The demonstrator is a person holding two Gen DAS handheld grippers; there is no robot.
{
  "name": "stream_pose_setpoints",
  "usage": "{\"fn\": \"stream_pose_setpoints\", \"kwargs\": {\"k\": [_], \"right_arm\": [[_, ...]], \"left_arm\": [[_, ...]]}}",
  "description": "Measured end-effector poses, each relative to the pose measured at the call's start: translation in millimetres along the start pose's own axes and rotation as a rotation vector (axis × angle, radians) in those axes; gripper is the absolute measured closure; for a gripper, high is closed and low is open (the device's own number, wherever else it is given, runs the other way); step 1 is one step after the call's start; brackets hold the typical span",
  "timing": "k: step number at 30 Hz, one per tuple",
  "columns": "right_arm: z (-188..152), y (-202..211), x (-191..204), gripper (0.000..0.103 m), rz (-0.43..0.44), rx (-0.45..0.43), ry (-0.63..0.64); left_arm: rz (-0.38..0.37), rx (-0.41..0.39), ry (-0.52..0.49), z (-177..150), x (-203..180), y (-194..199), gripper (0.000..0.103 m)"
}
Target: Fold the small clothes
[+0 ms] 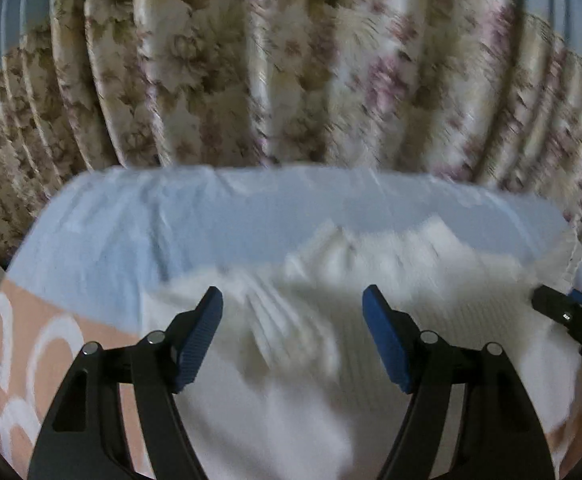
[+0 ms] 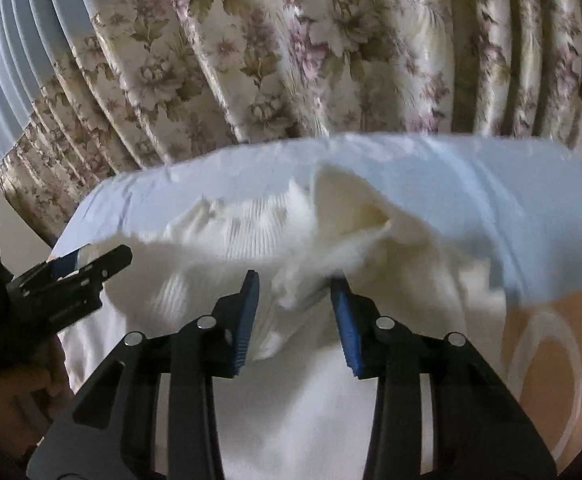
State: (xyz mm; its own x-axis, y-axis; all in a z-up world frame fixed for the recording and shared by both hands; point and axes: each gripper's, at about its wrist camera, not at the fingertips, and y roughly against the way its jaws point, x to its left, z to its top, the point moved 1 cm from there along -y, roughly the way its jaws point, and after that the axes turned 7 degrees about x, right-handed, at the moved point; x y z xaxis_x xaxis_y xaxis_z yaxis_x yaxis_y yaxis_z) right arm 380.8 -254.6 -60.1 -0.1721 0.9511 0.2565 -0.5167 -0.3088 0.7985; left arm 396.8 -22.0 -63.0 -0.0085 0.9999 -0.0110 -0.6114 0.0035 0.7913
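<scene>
A white ribbed garment (image 1: 431, 272) lies crumpled on a pale blue sheet (image 1: 131, 232). My left gripper (image 1: 293, 300) hangs just over its near left part, jaws wide open with nothing pinched. In the right wrist view the same garment (image 2: 243, 224) shows a raised, bunched fold. My right gripper (image 2: 295, 280) has its jaws half closed around that fold; cloth sits between the blue pads (image 2: 247, 320), but I see no firm pinch. Each gripper shows in the other's view: the right gripper (image 1: 555, 302) at the garment's right edge, the left gripper (image 2: 99, 260) at its left edge.
Floral curtains (image 1: 291, 60) hang right behind the far edge of the sheet (image 2: 491, 184). A peach cover with white rings (image 1: 23, 340) lies under the sheet at the near sides (image 2: 551, 340). A person's hand (image 2: 19, 392) holds the left gripper.
</scene>
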Motion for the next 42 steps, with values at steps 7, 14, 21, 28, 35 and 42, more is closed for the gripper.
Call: {"fn": "stream_pose_setpoints", "kwargs": {"k": [7, 14, 21, 28, 35, 42], "right_arm": [[36, -8, -26, 0.057, -0.084, -0.051, -0.054], [40, -13, -45, 0.048, -0.116, -0.069, -0.066], [23, 12, -39, 0.033, -0.109, -0.108, -0.042], [4, 41, -37, 0.028, -0.111, -0.126, -0.016], [-12, 45, -34, 0.025, -0.098, -0.115, -0.015], [-34, 41, -45, 0.023, -0.13, -0.092, -0.013]], "left_arm": [[0.089, -0.068, 0.021, 39, 37, -2, 0.03], [0.027, -0.114, -0.106, 5, 24, 32, 0.03], [-0.068, -0.03, -0.173, -60, 3, 46, 0.03], [-0.05, 0.084, -0.139, -76, 6, 14, 0.03], [-0.01, 0.091, -0.108, -30, 3, -12, 0.03], [0.047, 0.062, -0.034, -7, 28, -10, 0.03]]}}
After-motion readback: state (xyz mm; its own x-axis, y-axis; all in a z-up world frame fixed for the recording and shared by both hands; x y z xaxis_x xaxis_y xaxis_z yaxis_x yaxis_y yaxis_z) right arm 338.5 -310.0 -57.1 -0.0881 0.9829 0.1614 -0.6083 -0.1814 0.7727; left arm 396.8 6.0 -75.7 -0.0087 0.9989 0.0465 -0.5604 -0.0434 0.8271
